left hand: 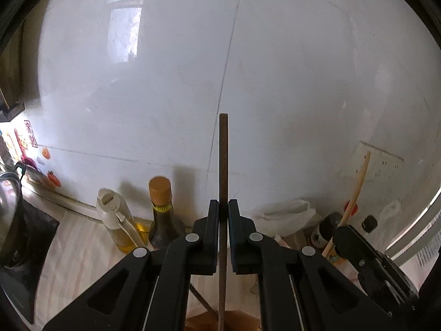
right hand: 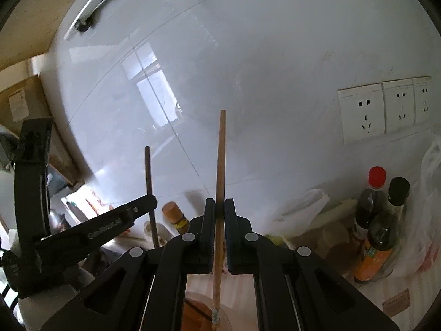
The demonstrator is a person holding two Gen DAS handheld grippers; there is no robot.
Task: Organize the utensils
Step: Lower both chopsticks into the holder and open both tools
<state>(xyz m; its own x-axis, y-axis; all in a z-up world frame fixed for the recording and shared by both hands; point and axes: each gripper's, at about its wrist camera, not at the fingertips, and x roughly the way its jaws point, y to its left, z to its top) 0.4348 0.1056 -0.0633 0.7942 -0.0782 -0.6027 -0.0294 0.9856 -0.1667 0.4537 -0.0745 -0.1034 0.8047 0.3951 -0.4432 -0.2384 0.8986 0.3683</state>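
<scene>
My left gripper (left hand: 223, 207) is shut on a dark brown chopstick (left hand: 223, 154) that stands upright between its pads. Its lower end drops toward a brown holder (left hand: 202, 322) at the bottom edge. In the right wrist view my right gripper (right hand: 219, 207) is shut on a light wooden chopstick (right hand: 221, 160), also upright, whose tip hangs over the brown holder (right hand: 193, 313). Each gripper shows in the other's view: the right gripper (left hand: 338, 233) with the light chopstick (left hand: 358, 184), the left gripper (right hand: 151, 201) with the dark chopstick (right hand: 148, 176). The two stand close, side by side.
A white tiled wall (left hand: 275, 69) rises close ahead. On the counter stand an oil dispenser (left hand: 111, 212), a dark bottle with a tan cap (left hand: 161, 209), a wok (left hand: 8, 201) at far left, plastic bags (right hand: 303, 209), sauce bottles (right hand: 372, 207) and wall sockets (right hand: 363, 113) at right.
</scene>
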